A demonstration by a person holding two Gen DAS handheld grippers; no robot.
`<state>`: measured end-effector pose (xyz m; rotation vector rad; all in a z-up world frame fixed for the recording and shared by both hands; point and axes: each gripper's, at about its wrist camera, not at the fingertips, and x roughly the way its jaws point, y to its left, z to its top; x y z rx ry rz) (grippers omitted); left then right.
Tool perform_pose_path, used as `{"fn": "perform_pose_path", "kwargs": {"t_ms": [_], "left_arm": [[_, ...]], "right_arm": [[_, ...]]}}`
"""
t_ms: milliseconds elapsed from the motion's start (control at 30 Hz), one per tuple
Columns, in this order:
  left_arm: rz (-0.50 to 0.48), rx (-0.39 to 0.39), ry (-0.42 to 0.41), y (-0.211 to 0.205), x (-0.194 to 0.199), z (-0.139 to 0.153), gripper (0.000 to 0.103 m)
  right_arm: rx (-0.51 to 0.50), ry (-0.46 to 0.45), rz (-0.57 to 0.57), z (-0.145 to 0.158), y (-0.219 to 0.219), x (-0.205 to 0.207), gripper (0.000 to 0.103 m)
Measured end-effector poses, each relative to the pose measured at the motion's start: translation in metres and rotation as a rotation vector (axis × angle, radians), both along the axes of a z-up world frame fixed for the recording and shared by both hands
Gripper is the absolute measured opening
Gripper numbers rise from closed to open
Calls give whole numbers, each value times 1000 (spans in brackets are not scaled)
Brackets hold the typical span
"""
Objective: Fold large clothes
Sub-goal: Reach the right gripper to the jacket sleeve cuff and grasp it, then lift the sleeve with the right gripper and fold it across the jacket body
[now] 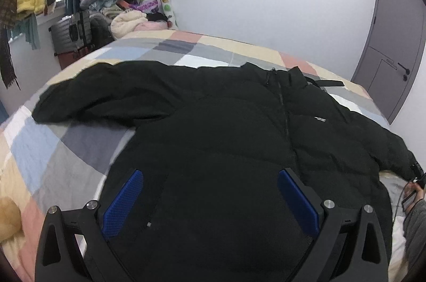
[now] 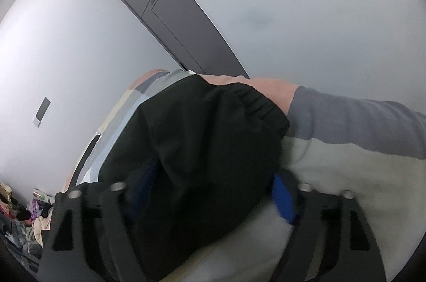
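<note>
Left gripper [image 1: 210, 198] hangs with blue pads wide apart over the hem of a black padded jacket [image 1: 226, 127] spread on the checked pastel bedcover [image 1: 48, 149]. Right gripper [image 2: 210, 198] straddles the jacket's right sleeve near its ribbed cuff [image 2: 255, 101]; whether the pads press it, I cannot tell

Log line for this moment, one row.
jacket spread on bed | left hand-held gripper open over hem | right hand-held gripper around sleeve cuff

No legible text; only a small unreadable white mark on the black jacket [image 1: 319, 119].
</note>
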<state>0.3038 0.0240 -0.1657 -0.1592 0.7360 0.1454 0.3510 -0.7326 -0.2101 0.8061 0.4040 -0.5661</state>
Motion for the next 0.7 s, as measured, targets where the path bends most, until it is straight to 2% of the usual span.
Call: {"fn": "perform_pose_path", "kwargs": {"t_ms": [33, 133, 200, 300, 467, 567, 700], "left_arm": [[6, 13, -2, 1, -1, 2, 103], [11, 6, -14, 8, -7, 10, 103], [19, 34, 10, 11, -10, 15, 103], [1, 44, 37, 15, -14, 16, 103], [0, 91, 42, 27, -28, 15, 103], [-4, 57, 40, 39, -42, 17, 103], [1, 74, 12, 49, -57, 25, 103]], "right_arm": [[1, -3, -2, 0, 1, -3, 41], [-24, 10, 19, 13, 5, -4, 16], [-38, 23, 19, 25, 6, -4, 11], [-80, 19, -21, 59, 7, -12, 9], [-118, -17, -20, 117, 16, -26, 7], [-145, -10, -11, 145, 27, -32, 7], [-255, 7, 32, 200, 60, -33, 7]]}}
